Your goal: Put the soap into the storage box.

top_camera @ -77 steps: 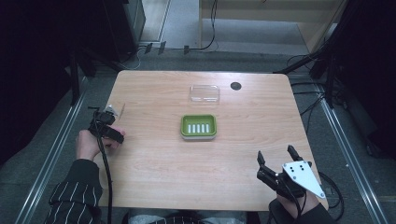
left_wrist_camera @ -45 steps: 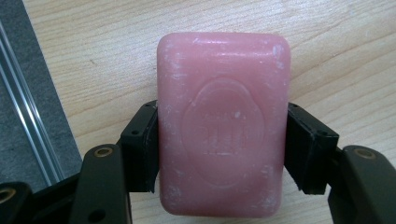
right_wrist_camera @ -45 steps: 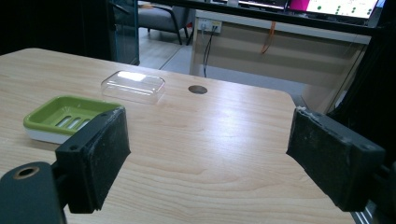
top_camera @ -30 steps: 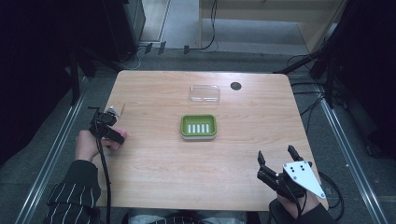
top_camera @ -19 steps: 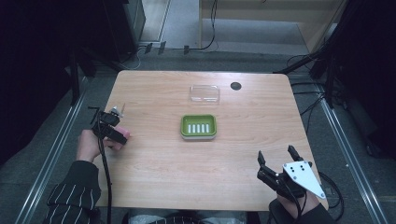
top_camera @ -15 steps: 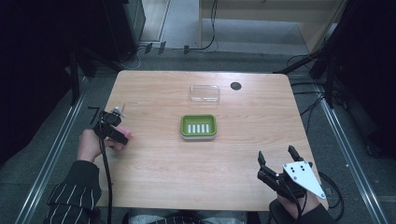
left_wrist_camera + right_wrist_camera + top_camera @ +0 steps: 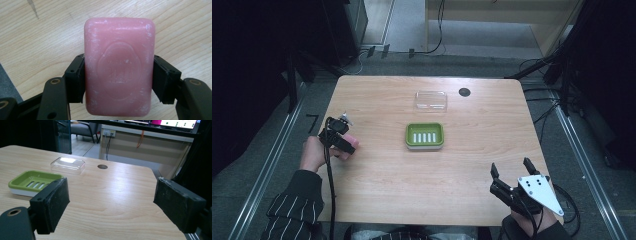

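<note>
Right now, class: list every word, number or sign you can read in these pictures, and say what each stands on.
None can be read.
Pink soap bar: an oval stamp with raised letters, too worn and blurred to read.
Screen behind the table: small coloured marks, too small to read.

Pink soap bar (image 7: pixel 119 72) is showing a waxy, scuffed, white-flecked surface. Table (image 7: pixel 462 180) is presenting pale matt wood grain. Green dish (image 7: pixel 425 135) is appearing smooth plastic; clear lid (image 7: pixel 431 100) is looking glossy, transparent plastic.
</note>
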